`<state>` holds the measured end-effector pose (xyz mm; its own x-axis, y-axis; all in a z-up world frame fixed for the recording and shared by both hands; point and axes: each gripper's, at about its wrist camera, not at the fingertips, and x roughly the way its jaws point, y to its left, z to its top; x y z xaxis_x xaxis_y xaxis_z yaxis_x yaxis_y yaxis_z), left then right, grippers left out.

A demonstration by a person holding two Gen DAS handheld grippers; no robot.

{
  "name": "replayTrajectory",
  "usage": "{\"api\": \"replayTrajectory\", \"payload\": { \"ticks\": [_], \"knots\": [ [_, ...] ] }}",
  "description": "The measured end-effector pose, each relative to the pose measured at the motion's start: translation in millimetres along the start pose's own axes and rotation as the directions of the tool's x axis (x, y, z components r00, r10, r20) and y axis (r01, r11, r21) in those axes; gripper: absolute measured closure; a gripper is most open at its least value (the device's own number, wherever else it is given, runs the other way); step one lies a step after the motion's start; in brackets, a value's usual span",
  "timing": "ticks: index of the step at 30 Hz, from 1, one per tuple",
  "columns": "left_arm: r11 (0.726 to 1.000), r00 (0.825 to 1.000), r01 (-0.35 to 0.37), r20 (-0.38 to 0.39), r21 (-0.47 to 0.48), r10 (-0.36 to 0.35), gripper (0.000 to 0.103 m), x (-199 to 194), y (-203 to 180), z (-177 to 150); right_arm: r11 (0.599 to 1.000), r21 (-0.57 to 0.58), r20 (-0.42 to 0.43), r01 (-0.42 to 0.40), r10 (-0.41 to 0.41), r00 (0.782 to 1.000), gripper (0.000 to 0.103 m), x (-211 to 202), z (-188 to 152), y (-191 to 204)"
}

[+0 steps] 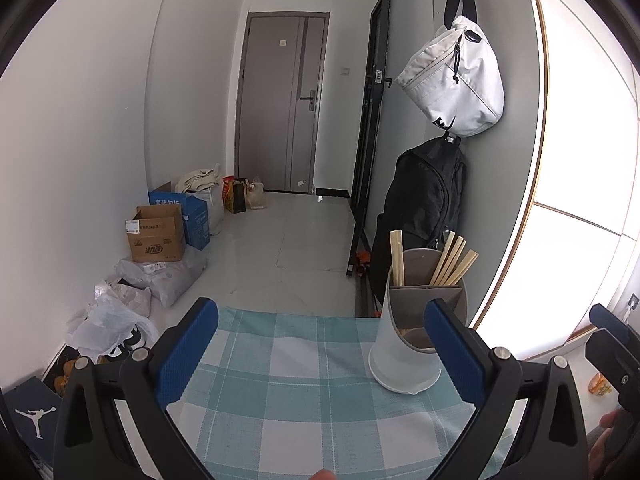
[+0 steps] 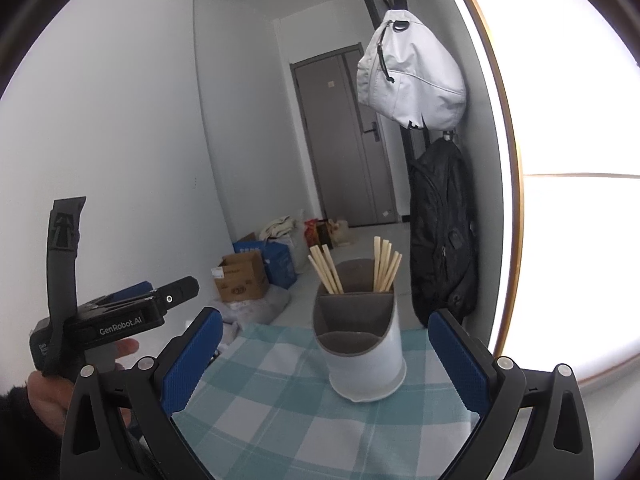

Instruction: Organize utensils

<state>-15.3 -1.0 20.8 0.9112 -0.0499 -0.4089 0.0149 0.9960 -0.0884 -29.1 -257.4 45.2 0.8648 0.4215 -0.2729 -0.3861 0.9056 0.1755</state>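
Note:
A white utensil holder (image 1: pixel 416 332) with a grey divided insert stands on the checked tablecloth (image 1: pixel 304 392) near its far right corner. Two bunches of wooden chopsticks (image 1: pixel 450 260) stand upright in its rear compartments; the front compartment looks empty. My left gripper (image 1: pixel 320 344) is open and empty, with the holder just inside its right finger. In the right wrist view the holder (image 2: pixel 360 344) stands centred ahead of my open, empty right gripper (image 2: pixel 324 356), chopsticks (image 2: pixel 384 266) sticking up. The left gripper (image 2: pixel 120 316) shows there at the left, held by a hand.
A white bag (image 1: pixel 456 76) and a black backpack (image 1: pixel 424 204) hang on the wall right behind the table. Cardboard boxes (image 1: pixel 158 240) and plastic bags (image 1: pixel 116 312) lie on the floor to the left. A grey door (image 1: pixel 280 104) stands at the far end.

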Motion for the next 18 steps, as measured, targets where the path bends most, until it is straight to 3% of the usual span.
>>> {"api": "replayTrajectory", "payload": {
  "ticks": [4,18],
  "knots": [
    [1.0,1.0,0.002,0.016,0.028,-0.002,0.003,-3.6,-3.8,-1.6,1.0,0.003,0.025,0.006,-0.006,1.0,0.0,-2.7,1.1,-1.1],
    [1.0,1.0,0.018,-0.011,0.008,-0.018,0.003,0.9,-4.0,-5.3,1.0,0.002,-0.005,-0.004,0.004,1.0,0.0,3.8,-2.6,0.6]
  ]
}}
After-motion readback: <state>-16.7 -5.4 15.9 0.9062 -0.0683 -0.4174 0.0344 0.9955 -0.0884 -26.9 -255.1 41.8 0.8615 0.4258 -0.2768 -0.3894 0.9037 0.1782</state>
